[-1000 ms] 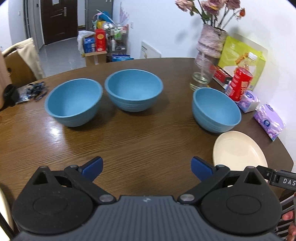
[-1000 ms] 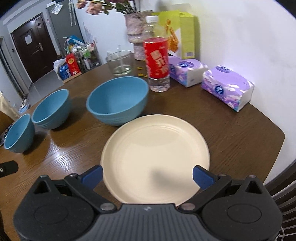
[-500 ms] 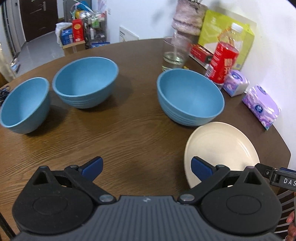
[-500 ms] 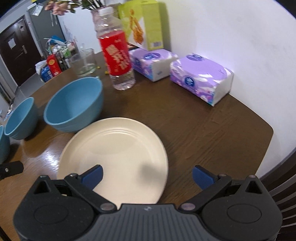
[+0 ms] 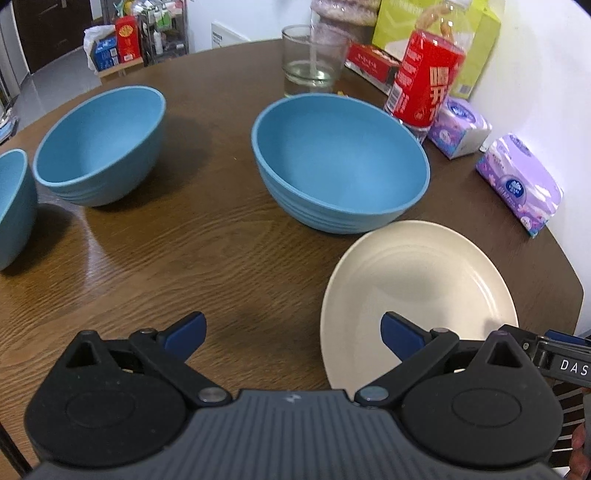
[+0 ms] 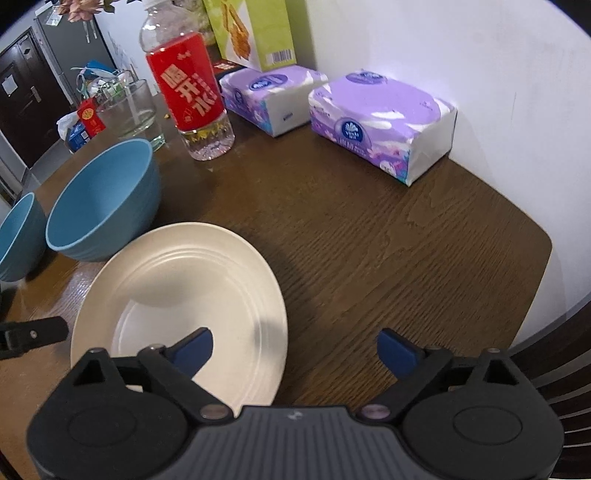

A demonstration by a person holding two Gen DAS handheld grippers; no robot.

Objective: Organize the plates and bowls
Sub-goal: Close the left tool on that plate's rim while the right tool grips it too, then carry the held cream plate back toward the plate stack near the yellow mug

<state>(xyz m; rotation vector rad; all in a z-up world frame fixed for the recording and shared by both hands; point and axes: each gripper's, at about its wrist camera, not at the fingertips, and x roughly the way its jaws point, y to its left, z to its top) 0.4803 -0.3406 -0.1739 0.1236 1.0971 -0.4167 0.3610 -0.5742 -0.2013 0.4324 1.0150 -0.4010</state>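
A cream plate (image 5: 417,288) lies on the brown wooden table near its right edge; it also shows in the right wrist view (image 6: 177,291). Three blue bowls stand apart: a large one (image 5: 340,162) just behind the plate, one (image 5: 99,140) to its left, and a third (image 5: 11,206) at the far left edge. My left gripper (image 5: 291,332) is open, its right finger above the plate's left rim. My right gripper (image 6: 295,349) is open, its left finger over the plate's right part. Neither holds anything.
A red-labelled water bottle (image 6: 188,88), a glass (image 5: 310,61), two purple tissue packs (image 6: 380,125) (image 6: 273,98) and a green box (image 6: 255,33) stand along the wall. The table edge (image 6: 532,295) and a dark chair back lie at the right.
Both grippers swung right and came closer to the plate. The left view now centres on the large bowl and plate; the right view has the plate at the left.
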